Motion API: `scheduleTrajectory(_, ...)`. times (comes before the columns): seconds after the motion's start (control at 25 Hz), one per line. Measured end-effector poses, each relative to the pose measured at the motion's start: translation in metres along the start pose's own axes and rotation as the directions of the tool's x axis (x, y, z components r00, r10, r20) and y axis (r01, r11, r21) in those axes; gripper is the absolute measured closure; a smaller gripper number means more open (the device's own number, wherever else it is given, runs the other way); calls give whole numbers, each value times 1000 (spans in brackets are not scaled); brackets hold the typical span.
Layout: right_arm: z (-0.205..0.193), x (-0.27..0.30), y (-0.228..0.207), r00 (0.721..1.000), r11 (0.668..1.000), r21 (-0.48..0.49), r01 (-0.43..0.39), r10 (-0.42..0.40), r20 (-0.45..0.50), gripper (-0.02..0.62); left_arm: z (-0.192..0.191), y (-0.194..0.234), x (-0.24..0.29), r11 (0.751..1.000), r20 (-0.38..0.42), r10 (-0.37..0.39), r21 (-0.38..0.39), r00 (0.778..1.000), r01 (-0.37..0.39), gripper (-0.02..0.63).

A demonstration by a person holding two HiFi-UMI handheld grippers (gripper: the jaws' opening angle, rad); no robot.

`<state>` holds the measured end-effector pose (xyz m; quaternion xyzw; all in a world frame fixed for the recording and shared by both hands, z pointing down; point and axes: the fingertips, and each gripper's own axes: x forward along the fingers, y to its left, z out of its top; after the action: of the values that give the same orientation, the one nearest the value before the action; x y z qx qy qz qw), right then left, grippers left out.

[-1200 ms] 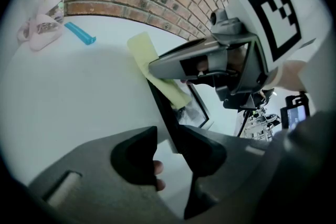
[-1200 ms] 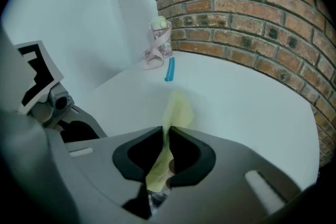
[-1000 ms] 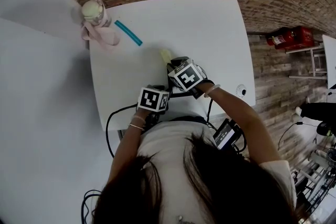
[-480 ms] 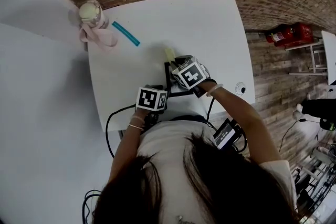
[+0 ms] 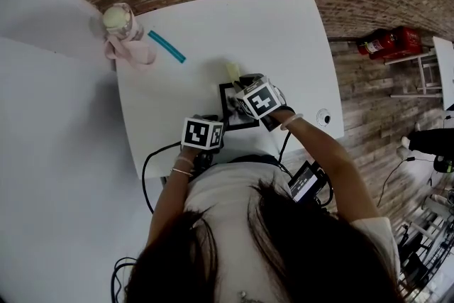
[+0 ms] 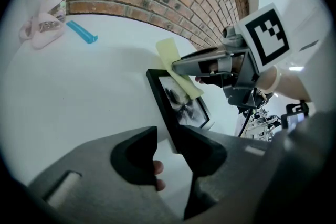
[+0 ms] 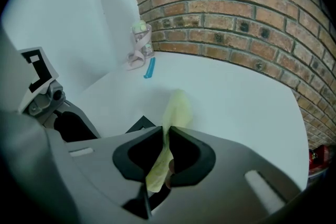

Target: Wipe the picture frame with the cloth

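With my left claw (image 6: pixel 168 136) clamping the picture frame (image 6: pixel 181 105) and my right claw (image 7: pixel 164 136) pinching the yellow cloth (image 7: pixel 177 107), I'd sweep lightly across the glass.

The grey left gripper (image 6: pixel 168 131) and right gripper (image 7: pixel 165 131) carry black-and-white marker cubes (image 5: pixel 204 133); the person wears a white T-shirt (image 5: pixel 227 184) and bracelets (image 5: pixel 183 170).

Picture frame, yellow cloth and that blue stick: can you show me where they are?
picture frame (image 6: pixel 185 107), left gripper view, on the dark photo behind its glass.
yellow cloth (image 6: pixel 169 52), left gripper view, on its free upper end.
blue stick (image 6: pixel 82 31), left gripper view, on its middle.
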<state>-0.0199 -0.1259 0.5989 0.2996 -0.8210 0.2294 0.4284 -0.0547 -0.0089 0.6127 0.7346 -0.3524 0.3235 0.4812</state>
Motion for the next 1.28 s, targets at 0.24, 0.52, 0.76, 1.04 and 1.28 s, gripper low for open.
scheduleTrajectory(0.24,-5,-5,-9,1000,999,33,17,-17,3,548,-1,-1,-1,1000,-4,1,0,1000,-1,476)
scheduleTrajectory(0.52,-11,-10,-20,999,997,64,37,-38,4,548,-1,-2,-1,1000,-8,-1,3,1000,1,476)
scheduleTrajectory(0.76,-16,-15,-29,998,994,89,58,-58,3,548,0,-2,-1,1000,-9,-3,4,1000,3,476)
scheduleTrajectory(1.04,-22,-21,-40,996,991,109,83,-84,2,549,-1,-1,-1,1000,-9,-1,-1,1000,1,476)
scheduleTrajectory(1.28,-25,-23,-46,995,988,119,97,-98,0,549,-1,-1,-1,1000,-9,-1,-2,1000,1,476)
